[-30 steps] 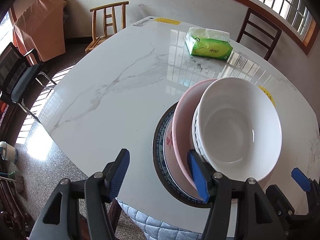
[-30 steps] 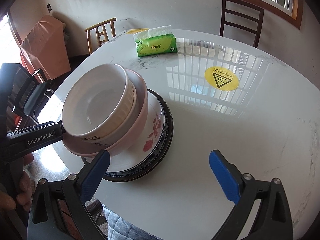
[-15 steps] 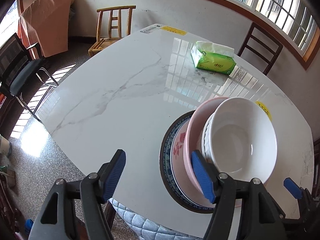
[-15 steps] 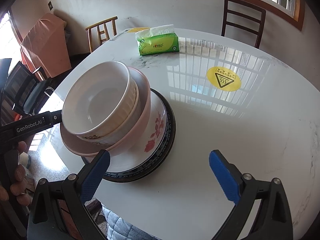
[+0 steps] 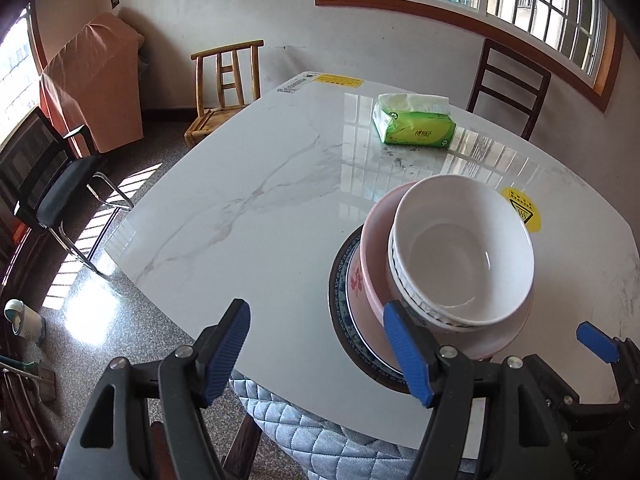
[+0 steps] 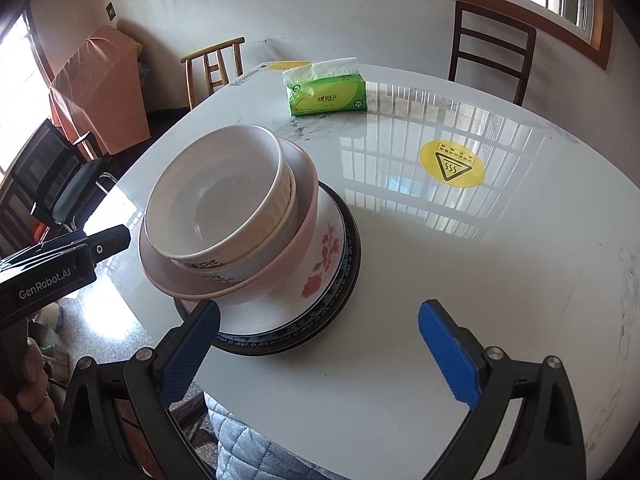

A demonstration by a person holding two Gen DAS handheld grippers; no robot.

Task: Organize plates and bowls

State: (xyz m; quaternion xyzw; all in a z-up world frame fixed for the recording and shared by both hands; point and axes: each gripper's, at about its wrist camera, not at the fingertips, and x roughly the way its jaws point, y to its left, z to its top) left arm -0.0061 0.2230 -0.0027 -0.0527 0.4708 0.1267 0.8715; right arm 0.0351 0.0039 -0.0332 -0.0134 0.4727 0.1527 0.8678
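A stack of dishes sits near the front edge of the white marble counter (image 5: 248, 216). At the bottom is a dark plate (image 6: 352, 248), then a blue-rimmed plate (image 6: 280, 336), then a white bowl with red flowers (image 6: 316, 276), a pink bowl (image 5: 372, 240) and, nested on top, a white bowl (image 5: 464, 248).

In the left wrist view the stack lies at about 3 o'clock from the centre. The left tool (image 5: 316, 350) is released, its blue pads wide apart with nothing between them; its jaws have just been opening. Its right pad stands in front of the pink bowl's near side, and whether it touches I cannot tell.

The right tool (image 6: 316, 356) is also released, its pads spread over bare counter, the stack at 10 o'clock from it. A green tissue pack (image 6: 326, 92) lies at 12 o'clock, and a yellow warning sticker (image 6: 452, 164) at 2 o'clock.
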